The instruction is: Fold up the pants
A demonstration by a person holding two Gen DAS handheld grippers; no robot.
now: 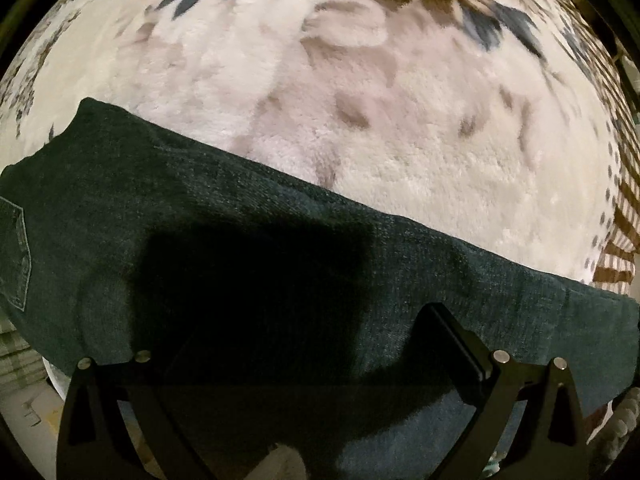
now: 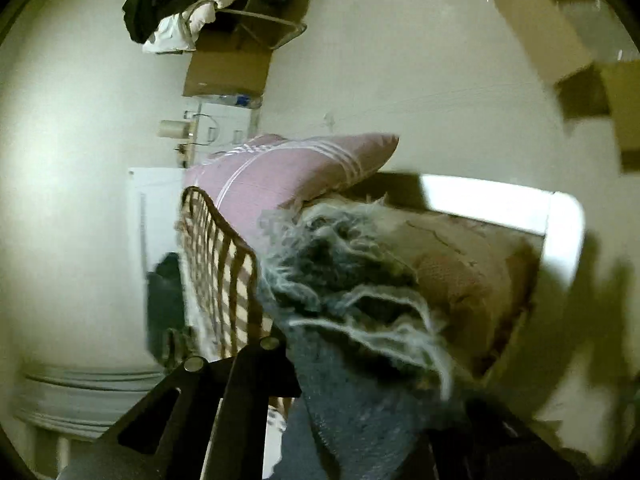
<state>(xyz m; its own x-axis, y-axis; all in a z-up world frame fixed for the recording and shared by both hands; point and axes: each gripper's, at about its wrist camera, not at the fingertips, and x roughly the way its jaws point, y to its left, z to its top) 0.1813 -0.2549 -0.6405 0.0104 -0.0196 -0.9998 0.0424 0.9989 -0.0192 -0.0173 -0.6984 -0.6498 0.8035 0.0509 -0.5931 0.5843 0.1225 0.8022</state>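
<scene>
Closest to us in the left wrist view, our left gripper point(image 1: 288, 360) has its fingers spread wide, and the dark pants point(image 1: 224, 216) drape over the gap between them. The left finger is lost in shadow against the cloth, so we cannot tell whether anything is pinched. A stitched pocket point(image 1: 16, 252) shows at the left edge, cut off by the frame. Beyond the pants' far edge lies a plush blanket point(image 1: 400, 140) in cream with grey and brown flower shapes, blurred toward the rim.

In the right wrist view, our right gripper point(image 2: 360, 400) is closed on the pants' frayed hem point(image 2: 360, 288), whose pale threads spill out in front of the lens; only the left finger point(image 2: 240, 392) is plain to see, the other being buried under the denim. Just behind the hem a brown checked cloth point(image 2: 216, 264) curves away, then a pink striped pillow point(image 2: 288, 176). Farther off stand a cardboard box point(image 2: 228, 72) and a heap of clothes point(image 2: 180, 4) against the wall, all soft with blur.
</scene>
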